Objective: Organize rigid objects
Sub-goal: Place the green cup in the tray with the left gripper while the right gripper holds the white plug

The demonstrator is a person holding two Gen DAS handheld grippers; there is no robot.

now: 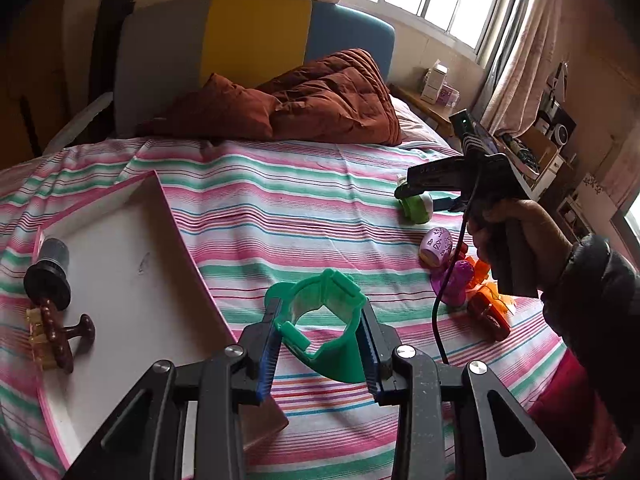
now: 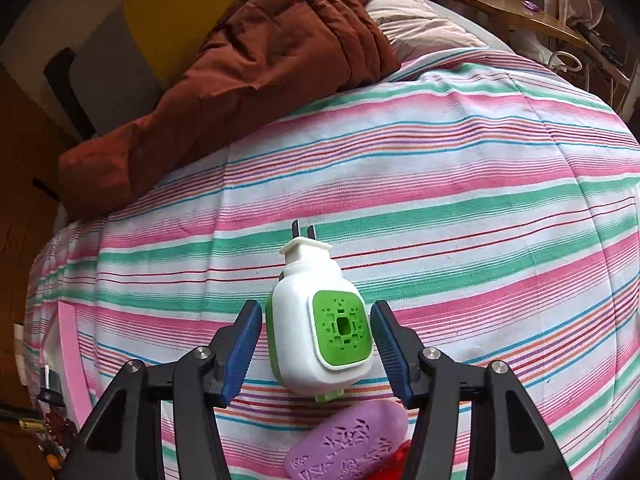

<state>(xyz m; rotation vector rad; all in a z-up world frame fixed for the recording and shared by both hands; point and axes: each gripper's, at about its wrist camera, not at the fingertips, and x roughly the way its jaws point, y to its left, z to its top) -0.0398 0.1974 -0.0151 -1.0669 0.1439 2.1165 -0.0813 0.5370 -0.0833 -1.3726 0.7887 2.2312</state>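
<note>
My left gripper is shut on a green plastic ring-shaped piece and holds it above the striped bed, just right of the white tray with a pink rim. The tray holds a black cylindrical part and a brown knobbed piece. My right gripper is open, with its fingers on either side of a white and green plug-in device lying on the bed. In the left wrist view the right gripper is over that device.
A purple embossed cup, a purple toy and orange and red pieces lie at the bed's right. A brown quilt is heaped by the headboard. A wooden shelf runs beside the bed.
</note>
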